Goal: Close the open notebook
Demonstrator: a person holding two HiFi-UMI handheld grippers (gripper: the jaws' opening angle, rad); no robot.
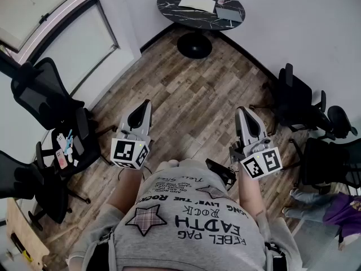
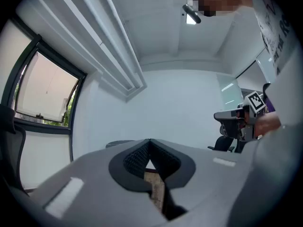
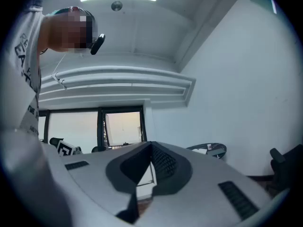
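An open white notebook (image 1: pixel 197 3) lies on a round dark marbled table (image 1: pixel 175 13) at the far end of the room, well away from both grippers. My left gripper (image 1: pixel 142 113) is held level at waist height, jaws shut with nothing between them. My right gripper (image 1: pixel 243 119) is held beside it on the right, jaws also meeting at the tips and empty. In the left gripper view the gripper (image 2: pixel 150 143) has its pads closed together; in the right gripper view the gripper (image 3: pixel 151 148) looks the same, with the table (image 3: pixel 208 149) small in the distance.
A grey closed book (image 1: pixel 229 14) and a small cup (image 1: pixel 221 0) share the table. Black office chairs stand at the left (image 1: pixel 42 97) and right (image 1: pixel 302 103). A wooden floor (image 1: pixel 186 89) stretches from me to the table. Windows line the left wall.
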